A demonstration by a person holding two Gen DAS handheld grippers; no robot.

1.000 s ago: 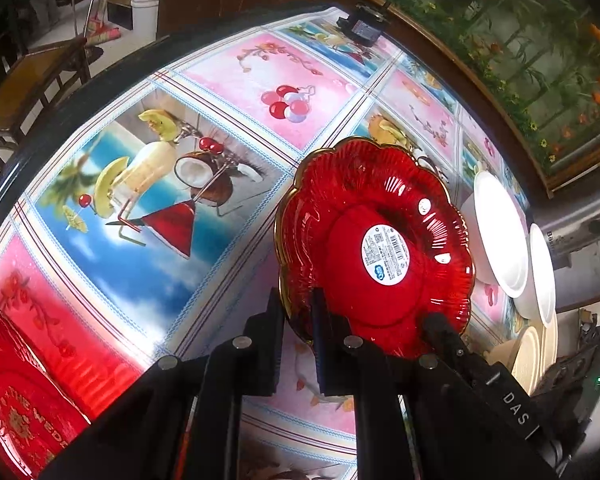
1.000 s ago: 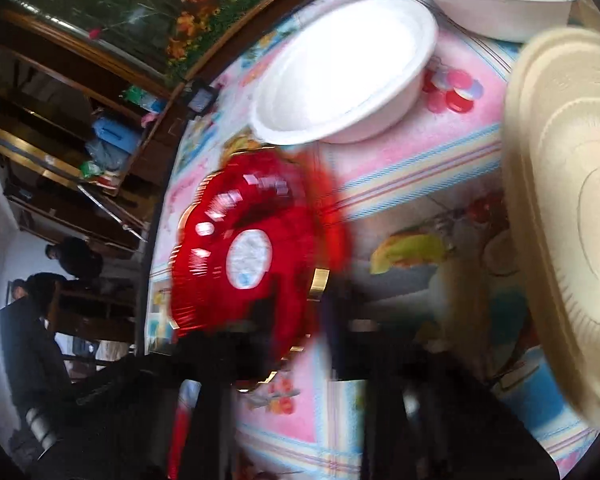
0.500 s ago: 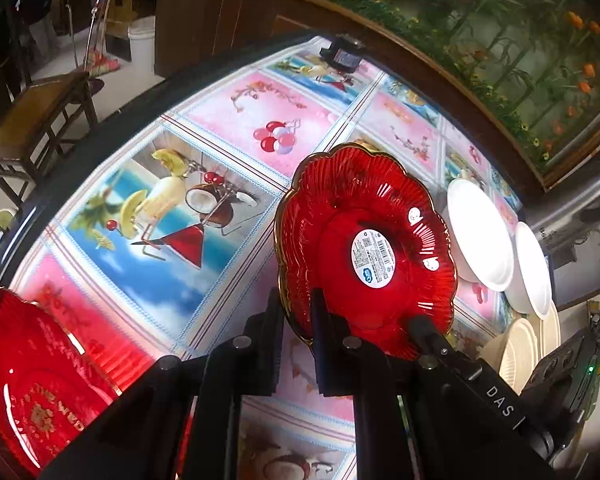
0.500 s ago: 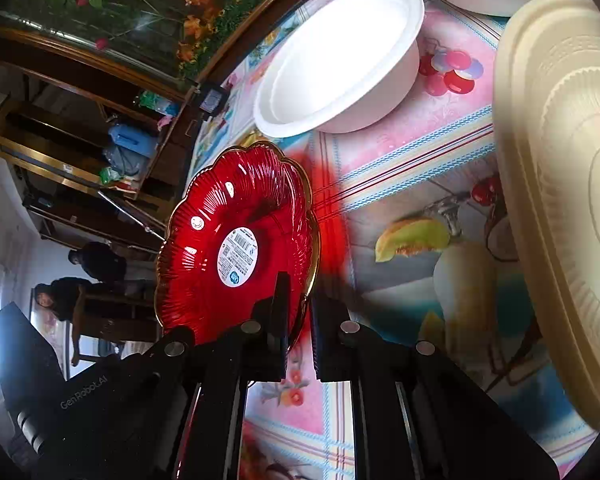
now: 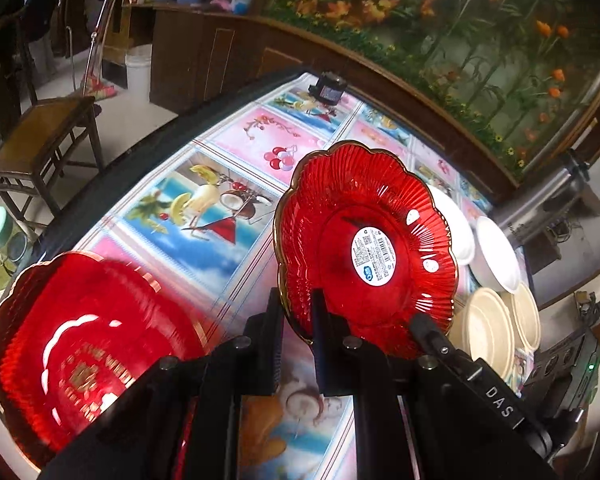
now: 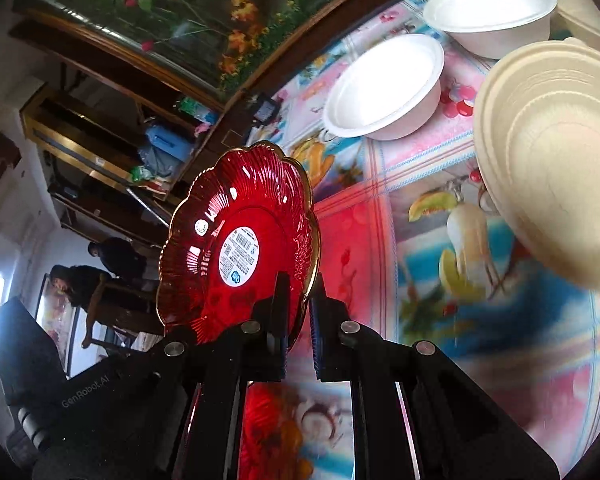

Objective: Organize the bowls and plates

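A: Starting at the left, what lies on the tabletop (image 5: 236, 248)?

B: A red plate (image 5: 88, 344) with a scalloped, gold-trimmed rim and gold lettering in its well, glossy like pressed glass or clear plastic. It sits at the near left edge, on a slick cloth printed with fruit and cocktail pictures in pink and blue squares.

A: And in the middle?

B: The task's own piece, a second red plate (image 5: 364, 248), ribbed like a fan and scalloped like a flower, with a thin gold edge and a white barcode sticker at its centre. It is off the tabletop, tilted nearly upright, its face towards the left camera.

A: How is it held?

B: From both sides. The left tongs (image 5: 296, 324) are clamped on its lower rim, one black finger in front and one behind. The right tongs (image 6: 298, 312) pinch the rim as well, seen from the other flank, and point down at a shallower slope than the left.

A: Further right?

B: Two white bowls (image 6: 384, 88), matte and smooth like moulded pulp, stand upright side by side. Just beside them is a stack of cream plates (image 6: 552, 156), round, with fine ridged rings, also matte.
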